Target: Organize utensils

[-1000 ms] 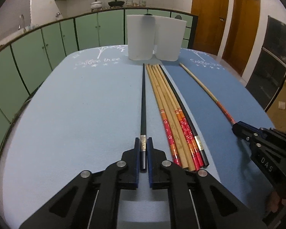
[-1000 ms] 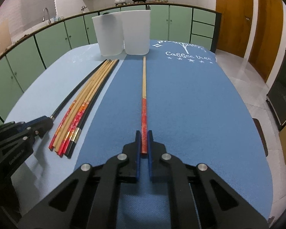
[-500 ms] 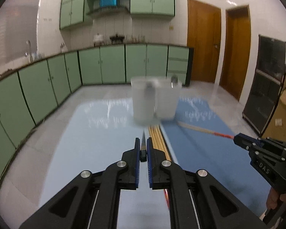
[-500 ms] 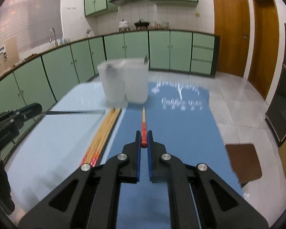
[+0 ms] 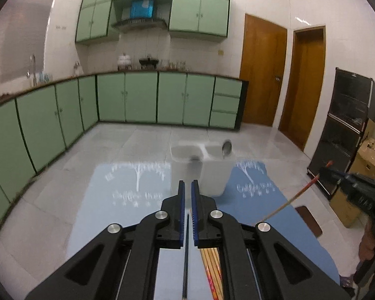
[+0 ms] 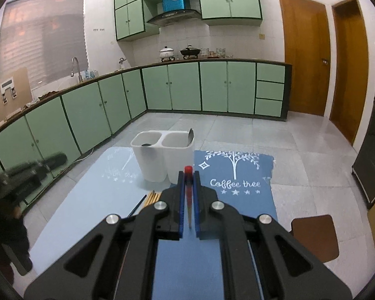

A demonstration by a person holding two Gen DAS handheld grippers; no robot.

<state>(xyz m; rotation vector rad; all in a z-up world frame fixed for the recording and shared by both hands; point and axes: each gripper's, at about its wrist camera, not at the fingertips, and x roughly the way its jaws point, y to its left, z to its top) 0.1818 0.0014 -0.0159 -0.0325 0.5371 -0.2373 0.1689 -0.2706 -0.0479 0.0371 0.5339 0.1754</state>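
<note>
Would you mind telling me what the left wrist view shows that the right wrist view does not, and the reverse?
Only the left wrist view shows the left gripper shut on the black chopstick, with the right gripper seen from outside, its red-ended chopstick slanting down.

Only the right wrist view shows that chopstick's red end between the fingers, and the "Coffee tree" print sharply.

Both show the white two-compartment holder, the bamboo chopsticks and the blue mats.

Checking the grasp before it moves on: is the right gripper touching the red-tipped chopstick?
Touching. In the right wrist view the right gripper has its blue pads closed on the red-tipped chopstick, which hangs clamped between them, off the table.
</note>
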